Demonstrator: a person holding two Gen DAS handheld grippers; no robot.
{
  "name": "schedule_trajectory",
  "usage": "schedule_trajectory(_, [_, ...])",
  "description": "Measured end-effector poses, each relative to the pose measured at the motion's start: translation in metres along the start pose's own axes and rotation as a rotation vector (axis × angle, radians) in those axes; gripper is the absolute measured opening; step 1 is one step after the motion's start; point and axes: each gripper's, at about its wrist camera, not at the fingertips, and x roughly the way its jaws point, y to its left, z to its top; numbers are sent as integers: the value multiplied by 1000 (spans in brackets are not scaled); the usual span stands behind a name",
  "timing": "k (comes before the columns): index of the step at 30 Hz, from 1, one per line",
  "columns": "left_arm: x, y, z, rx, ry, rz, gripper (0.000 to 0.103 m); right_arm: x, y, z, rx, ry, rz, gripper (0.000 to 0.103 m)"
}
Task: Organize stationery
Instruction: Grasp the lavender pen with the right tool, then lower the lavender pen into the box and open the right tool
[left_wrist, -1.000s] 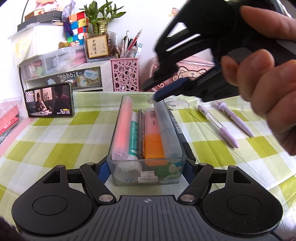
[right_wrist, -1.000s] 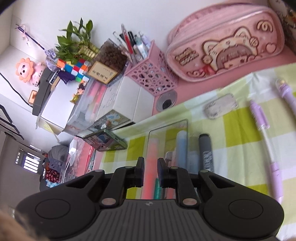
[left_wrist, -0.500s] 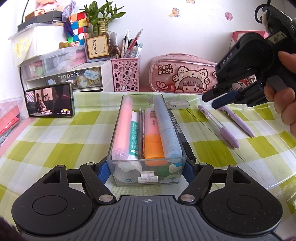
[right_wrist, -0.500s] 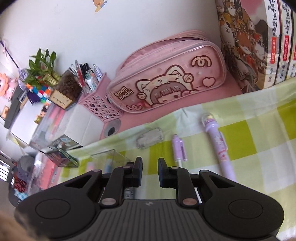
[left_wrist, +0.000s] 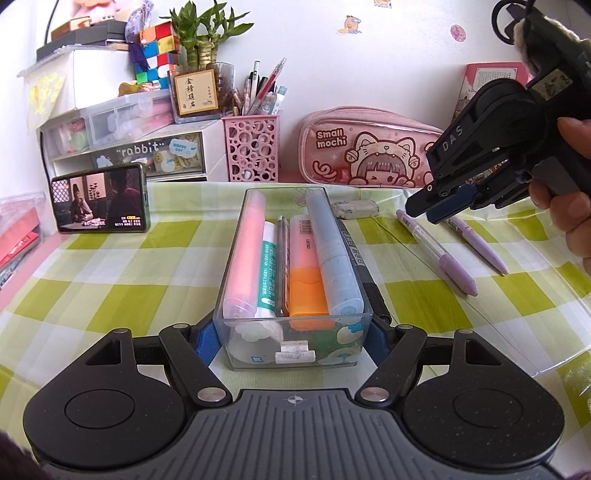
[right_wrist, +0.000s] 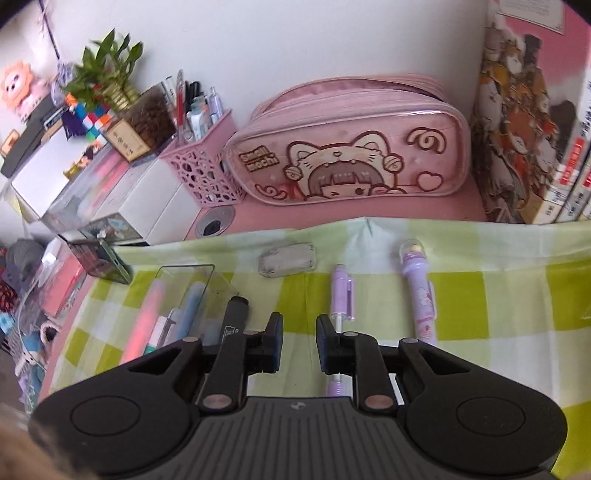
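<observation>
A clear plastic box (left_wrist: 293, 349) holds several markers and highlighters. My left gripper (left_wrist: 291, 338) is shut on the box's near end, one finger on each side. A black marker (left_wrist: 360, 269) lies on the cloth just right of the box. Two purple pens (left_wrist: 437, 253) (left_wrist: 476, 245) and a grey eraser (left_wrist: 355, 208) lie further right. My right gripper (right_wrist: 299, 341) is open and empty, hovering above the inner purple pen (right_wrist: 341, 291), with the black marker (right_wrist: 232, 319) to its left. It also shows in the left wrist view (left_wrist: 428, 212).
A pink pencil case (right_wrist: 347, 147), a pink pen cup (left_wrist: 251, 147), white drawers (left_wrist: 125, 147) and a phone (left_wrist: 99, 203) stand along the back. Books (right_wrist: 532, 140) stand at the back right. A green checked cloth (left_wrist: 110, 277) covers the desk.
My right gripper has moved right, away from over the box to above the purple pens, and its jaws have opened. The left gripper and box have not moved.
</observation>
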Motion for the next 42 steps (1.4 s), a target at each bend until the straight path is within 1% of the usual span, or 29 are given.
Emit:
schedule_trajectory(1, [0, 0, 0, -2, 0, 0, 73, 1, 0, 1, -5, -4, -28, 23])
schedule_trajectory(3, [0, 1, 0, -2, 0, 0, 73, 6, -1, 2, -27, 13, -57, 23])
schedule_trajectory(8, [0, 1, 0, -2, 0, 0, 73, 16, -2, -1, -51, 47, -72, 23])
schedule_trajectory(11, [0, 1, 0, -2, 0, 0, 73, 23, 1, -2, -75, 64, -72, 23])
schedule_trajectory(13, [0, 1, 0, -2, 0, 0, 73, 27, 3, -4, -91, 80, -51, 22])
schedule_trajectory(15, [0, 1, 0, -2, 0, 0, 73, 27, 4, -4, -107, 82, -50, 18])
schedule_trajectory(17, [0, 1, 0, -2, 0, 0, 73, 25, 1, -5, -93, 76, -41, 17])
schedule_trajectory(22, [0, 1, 0, -2, 0, 0, 73, 17, -14, -5, 26, 56, 20, 17])
schedule_trajectory(24, [0, 1, 0, -2, 0, 0, 73, 10, -14, -4, 65, 43, 66, 17])
schedule_trajectory(29, [0, 1, 0, -1, 0, 1, 73, -7, 0, -1, 131, 10, 189, 17])
schedule_trajectory(33, [0, 1, 0, -1, 0, 1, 73, -9, 20, 1, 191, 26, 272, 17])
schedule_trajectory(38, [0, 1, 0, -1, 0, 1, 73, -3, 49, 2, 214, 51, 296, 17])
schedule_trajectory(42, [0, 1, 0, -1, 0, 0, 73, 12, 69, 0, 202, 101, 274, 17])
